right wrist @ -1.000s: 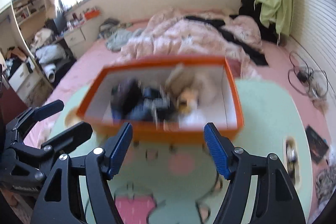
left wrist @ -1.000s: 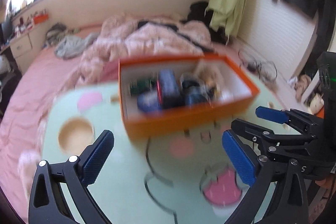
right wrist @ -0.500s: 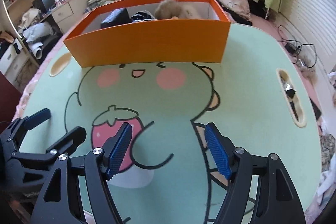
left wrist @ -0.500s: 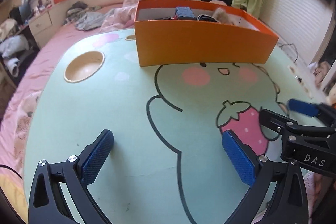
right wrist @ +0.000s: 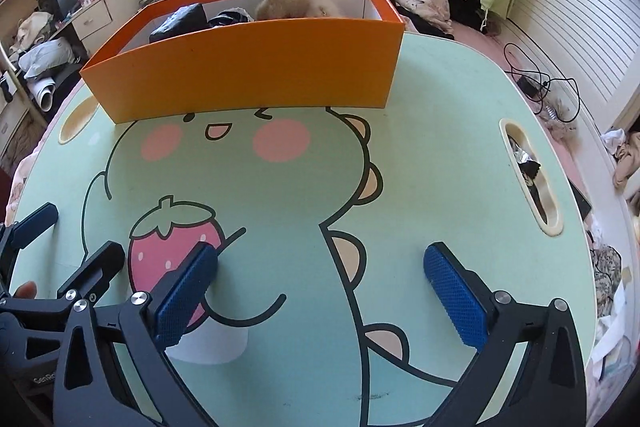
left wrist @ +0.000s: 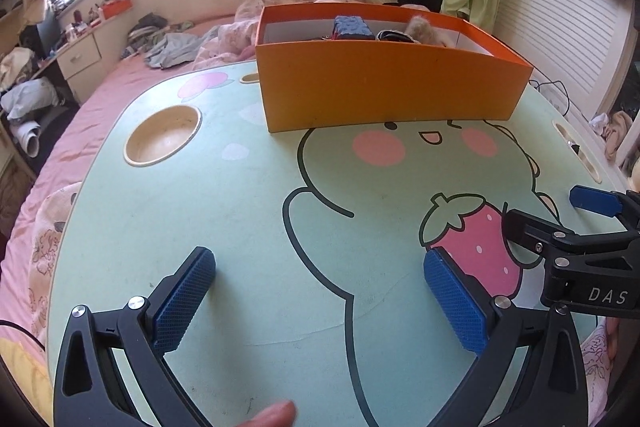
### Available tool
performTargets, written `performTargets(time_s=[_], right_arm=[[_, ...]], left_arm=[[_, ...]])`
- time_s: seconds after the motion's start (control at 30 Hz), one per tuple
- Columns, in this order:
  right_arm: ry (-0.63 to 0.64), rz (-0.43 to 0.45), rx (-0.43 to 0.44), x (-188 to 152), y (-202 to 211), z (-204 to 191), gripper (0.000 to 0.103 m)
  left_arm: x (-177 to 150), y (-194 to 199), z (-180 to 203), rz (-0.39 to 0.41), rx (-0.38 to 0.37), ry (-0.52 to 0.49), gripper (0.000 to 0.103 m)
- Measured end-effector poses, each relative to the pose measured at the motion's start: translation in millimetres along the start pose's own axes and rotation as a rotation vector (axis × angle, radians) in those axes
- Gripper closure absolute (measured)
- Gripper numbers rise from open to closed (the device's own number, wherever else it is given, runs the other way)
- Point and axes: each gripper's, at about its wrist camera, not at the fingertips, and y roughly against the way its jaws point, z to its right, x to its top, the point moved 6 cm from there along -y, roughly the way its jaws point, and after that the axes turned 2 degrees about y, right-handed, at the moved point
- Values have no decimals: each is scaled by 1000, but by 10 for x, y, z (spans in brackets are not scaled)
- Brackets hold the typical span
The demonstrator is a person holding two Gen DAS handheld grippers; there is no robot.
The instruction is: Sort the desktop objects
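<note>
An orange box (left wrist: 384, 87) stands at the far side of the green cartoon table (left wrist: 240, 227); it also shows in the right wrist view (right wrist: 248, 67). It holds a blue case (left wrist: 352, 27), a furry plush toy (right wrist: 288, 3), a black pouch (right wrist: 180, 23) and other small things. My left gripper (left wrist: 320, 291) is open and empty, low over the table's near side. My right gripper (right wrist: 320, 287) is open and empty beside it; it also shows at the right of the left wrist view (left wrist: 560, 227).
A round cup recess (left wrist: 162, 135) lies at the table's left. A long slot (right wrist: 528, 175) with small items lies at its right edge. A bed with pink bedding (left wrist: 240, 27) lies behind. Cables (right wrist: 536, 83) lie on the floor at the right.
Both grippers have drawn back and down from above the box to the near side of the table. The box now looks farther and is seen from the side.
</note>
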Motion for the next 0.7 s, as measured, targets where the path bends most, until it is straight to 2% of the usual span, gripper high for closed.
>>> performTargets(time_s=[0.7], right_arm=[[0,-1,-1,3,3,-21,0]], left_arm=[[4,-1,8,2,-2,0,0]])
